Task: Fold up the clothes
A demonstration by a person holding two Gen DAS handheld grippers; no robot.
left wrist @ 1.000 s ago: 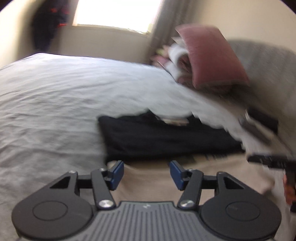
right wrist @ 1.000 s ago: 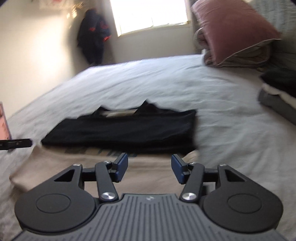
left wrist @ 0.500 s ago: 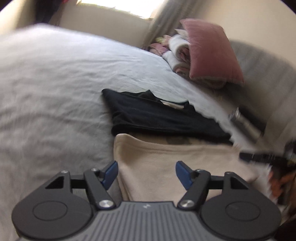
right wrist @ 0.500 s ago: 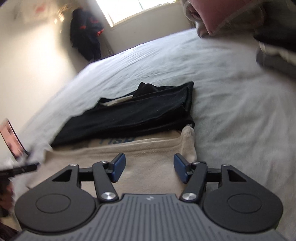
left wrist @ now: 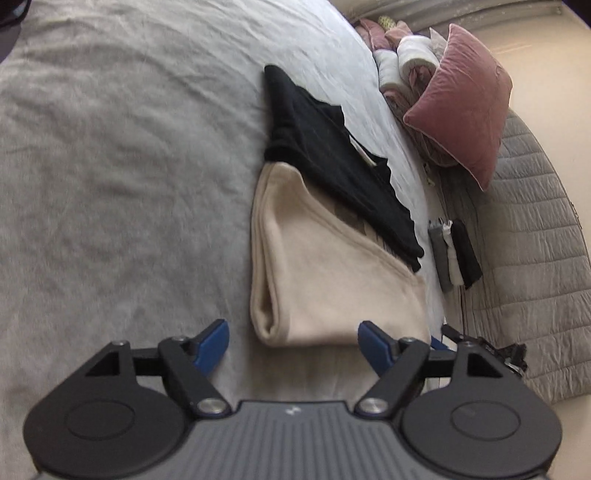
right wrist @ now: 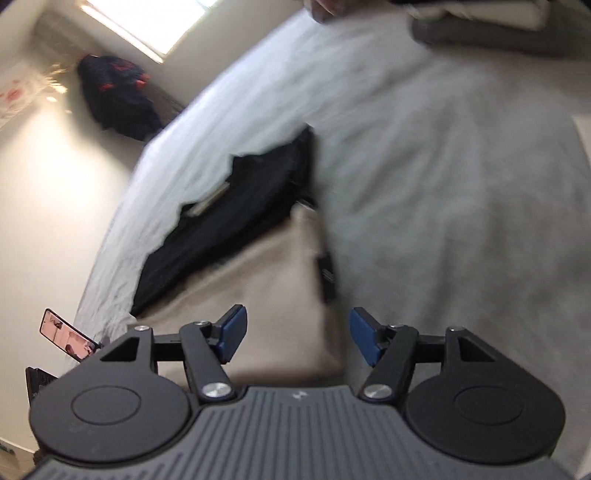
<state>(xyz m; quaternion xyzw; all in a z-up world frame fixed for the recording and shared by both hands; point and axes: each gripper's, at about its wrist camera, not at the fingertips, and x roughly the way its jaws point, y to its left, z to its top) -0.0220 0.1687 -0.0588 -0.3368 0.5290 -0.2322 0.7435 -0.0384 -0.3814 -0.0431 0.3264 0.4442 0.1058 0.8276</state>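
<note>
- Nearest to me, the left gripper (left wrist: 293, 341) hangs over the grey bed (left wrist: 122, 192), jaws spread wide and holding nothing; its blue fingertips (left wrist: 212, 341) sit either side of the near corner of the beige garment (left wrist: 325, 273) without touching it.
- Beside it, the right gripper (right wrist: 297, 338) is also wide open and empty, with the near end of the beige garment (right wrist: 273, 295) lying between its fingers (right wrist: 364, 336).
- Folded flat on the bed, the beige garment has a doubled edge along one long side.
- Just beyond it, a black garment (left wrist: 332, 166), also folded, overlaps the far edge of the beige one, with a pale label showing at its neck; the right view shows the black garment (right wrist: 236, 214) blurred.
- Off to the side, a small stack of folded clothes (left wrist: 452, 254) in grey, white and black lies near the bed's edge, beside a quilted grey cover (left wrist: 528, 236).
- Further back, a pink cushion (left wrist: 461, 99) leans on a pile of rolled bedding (left wrist: 399, 62).
- Farthest, in the right view, a dark jacket (right wrist: 118, 96) hangs by the bright window (right wrist: 147, 18).
</note>
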